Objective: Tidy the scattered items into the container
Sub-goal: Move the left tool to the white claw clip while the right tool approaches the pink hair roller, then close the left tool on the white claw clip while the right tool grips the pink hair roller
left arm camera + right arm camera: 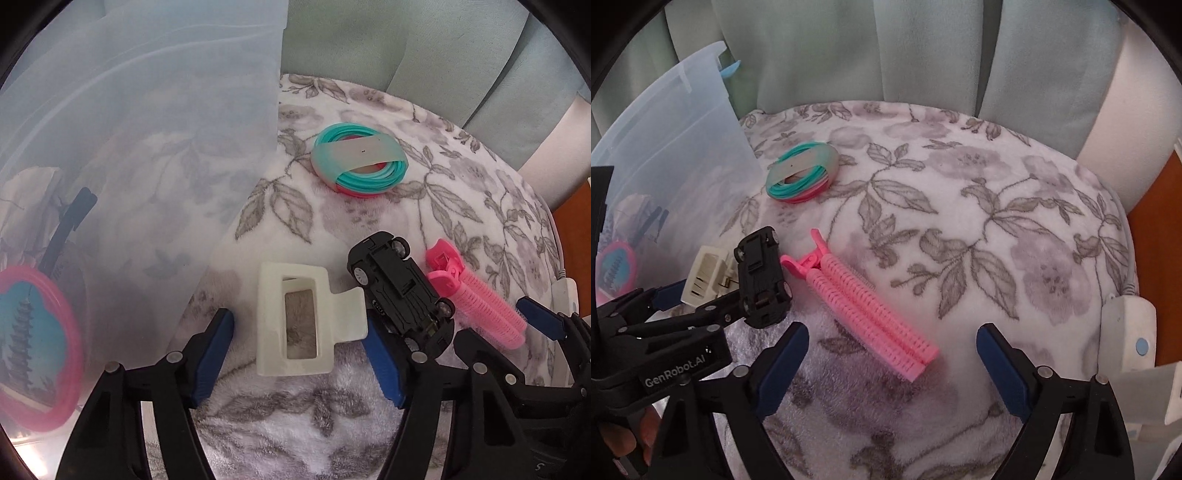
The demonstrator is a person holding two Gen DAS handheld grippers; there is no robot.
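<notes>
A flowered fleece blanket (960, 206) covers the whole work surface, rounding off toward pale green curtains (820, 55) at the back and dropping away at its right edge, where a white cord and a small white controller (1126, 325) lie just beside an orange-brown strip. The right half of the blanket is bare, giving wide free room there, while the left is crowded. A tall clear plastic bin (147, 122) stands at the blanket's left edge; through its wall a pink-framed picture (33, 347) and a dark clip (70, 221) show inside. Near the bin, farther back, lies a bundle of teal and pink bands (360, 158), well apart from the rest. Close in, a cream hair claw clip (295, 325), an upside-down black toy car (399, 291) and a pink roller clip (864, 306) lie side by side, the car touching the cream clip's handle. The left gripper (299, 354) has its blue pads (214, 354) spread on either side of the cream clip, clear gaps showing, not yet pinching it. The right gripper (890, 369) is spread wide around the lower end of the pink roller clip, touching nothing.
</notes>
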